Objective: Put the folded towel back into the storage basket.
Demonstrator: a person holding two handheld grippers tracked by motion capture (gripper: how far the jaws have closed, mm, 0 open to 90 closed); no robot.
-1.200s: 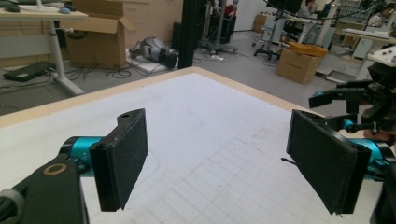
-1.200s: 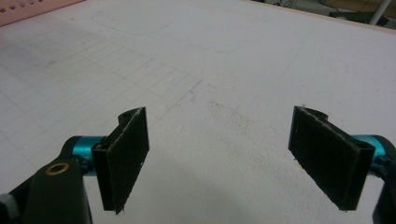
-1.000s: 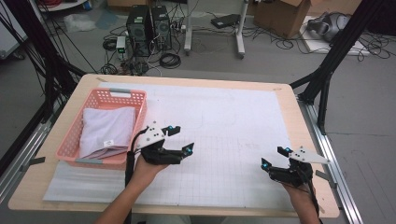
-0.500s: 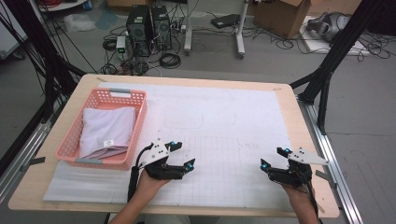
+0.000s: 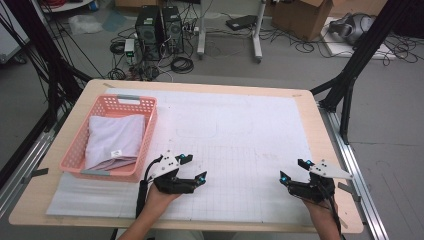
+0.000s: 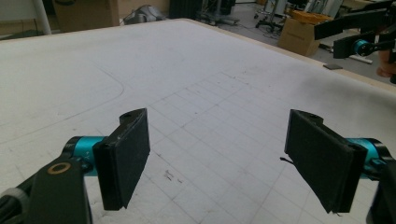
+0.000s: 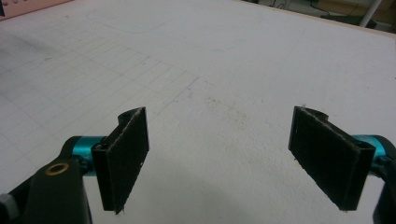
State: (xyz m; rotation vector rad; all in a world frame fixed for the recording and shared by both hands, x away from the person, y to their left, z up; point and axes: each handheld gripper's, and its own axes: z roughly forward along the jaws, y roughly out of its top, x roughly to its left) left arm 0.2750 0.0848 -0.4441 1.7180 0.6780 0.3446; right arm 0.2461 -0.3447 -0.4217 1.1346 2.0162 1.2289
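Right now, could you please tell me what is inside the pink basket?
The basket holds a folded white cloth with a small tag on top. The cloth covers most of the basket's floor, so anything beneath it is hidden.

The small label (image 5: 116, 152) on the folded cloth (image 5: 112, 140) in the pink basket (image 5: 142, 130) is too tiny to read. The bottom edge cuts off both arms.

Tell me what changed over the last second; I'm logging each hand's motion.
The left tongs pulled back from beside the basket toward the near table edge and a bit rightward, jaws open and empty throughout. Nothing was taken hold of or let go. The right tongs stayed put, open, near the table's right corner. The folded cloth lies in the basket as before.
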